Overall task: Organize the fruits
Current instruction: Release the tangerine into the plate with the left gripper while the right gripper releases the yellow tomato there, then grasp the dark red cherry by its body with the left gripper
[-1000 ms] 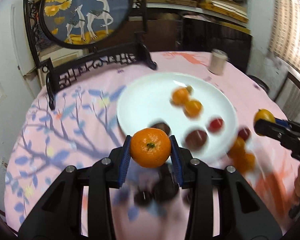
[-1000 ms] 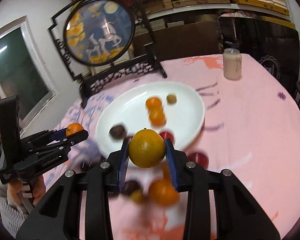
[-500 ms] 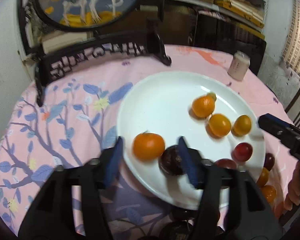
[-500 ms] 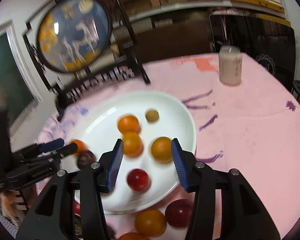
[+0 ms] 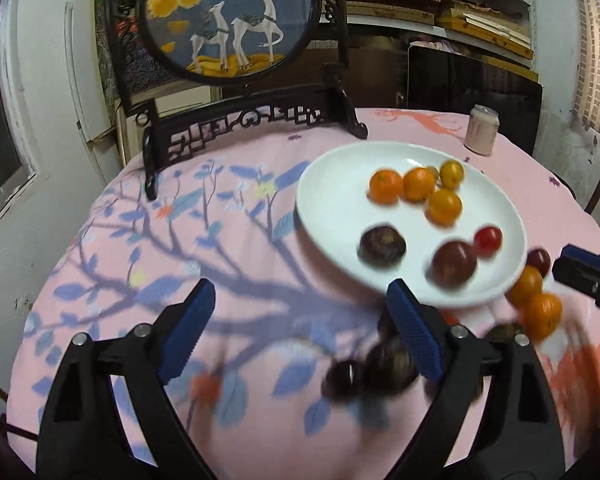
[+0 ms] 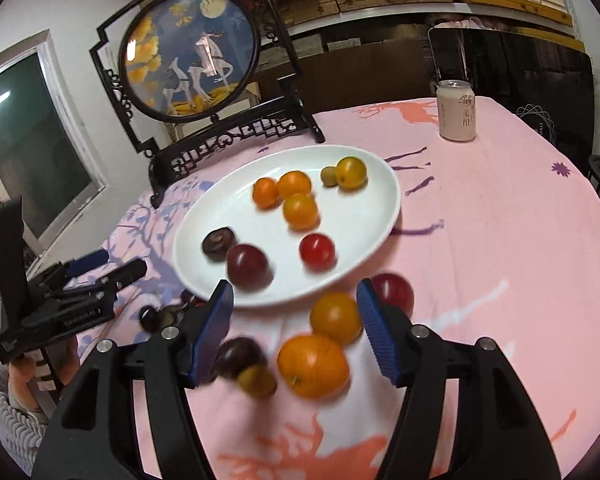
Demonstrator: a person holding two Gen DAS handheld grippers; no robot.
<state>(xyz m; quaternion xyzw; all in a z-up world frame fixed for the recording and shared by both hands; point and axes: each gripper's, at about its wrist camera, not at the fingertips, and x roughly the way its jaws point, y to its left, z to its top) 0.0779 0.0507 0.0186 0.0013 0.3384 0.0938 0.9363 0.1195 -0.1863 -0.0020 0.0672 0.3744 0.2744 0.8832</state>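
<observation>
We hold the right gripper (image 6: 294, 326) wide open and empty; the round orange fruit (image 6: 335, 317) lies on the pink cloth between its blue pads, the white oval plate (image 6: 384, 216) beyond at 12 o'clock. Our left gripper (image 5: 300, 332), also spread empty, has dark plums (image 5: 370, 370) at 1 o'clock.

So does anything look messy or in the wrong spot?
Yes. Several fruits, like the big orange and a red plum, lie on the pink tablecloth beside the white plate, not on it. Nothing looks spilled or broken.

Left tongs (image 5: 298, 324) and right tongs (image 6: 294, 326) both gape wide, gripping nothing.
</observation>
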